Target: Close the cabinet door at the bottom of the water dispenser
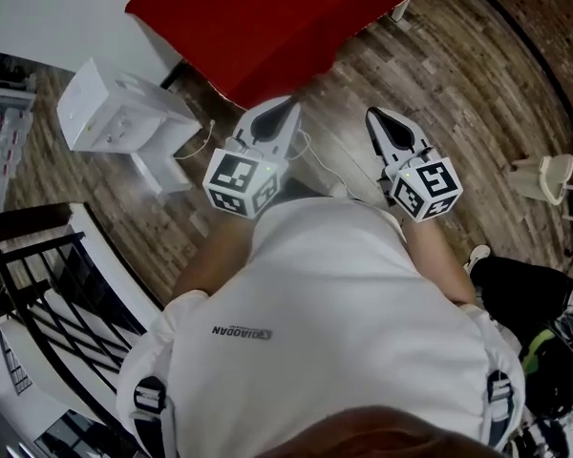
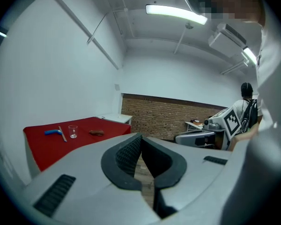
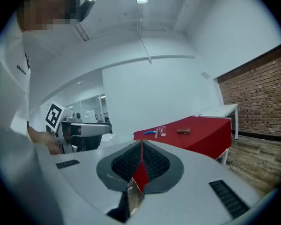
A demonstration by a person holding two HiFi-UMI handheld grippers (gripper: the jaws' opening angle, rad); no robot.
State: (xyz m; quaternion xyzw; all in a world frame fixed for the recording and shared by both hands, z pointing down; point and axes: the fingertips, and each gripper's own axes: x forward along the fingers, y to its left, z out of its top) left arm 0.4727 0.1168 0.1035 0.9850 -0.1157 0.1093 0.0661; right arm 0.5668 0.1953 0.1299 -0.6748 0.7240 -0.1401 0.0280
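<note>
The white water dispenser point(image 1: 110, 113) stands on the wood floor at the left of the head view, seen from above. A white panel point(image 1: 160, 168) juts out low on its near side; I cannot tell whether it is the cabinet door. My left gripper point(image 1: 288, 103) point(image 2: 140, 136) is held in front of the person's chest, shut and with nothing in it, to the right of the dispenser and apart from it. My right gripper point(image 1: 375, 114) point(image 3: 141, 142) is level beside it, also shut with nothing between its pads. The dispenser appears in neither gripper view.
A red-covered table point(image 1: 286, 17) stands ahead, with a blue tool point(image 2: 51, 132), a glass point(image 2: 73, 131) and a small brown thing point(image 2: 96, 133) on it. A black railing point(image 1: 38, 284) runs at lower left. A white stool point(image 1: 546, 176) and dark bags point(image 1: 544, 351) are at the right.
</note>
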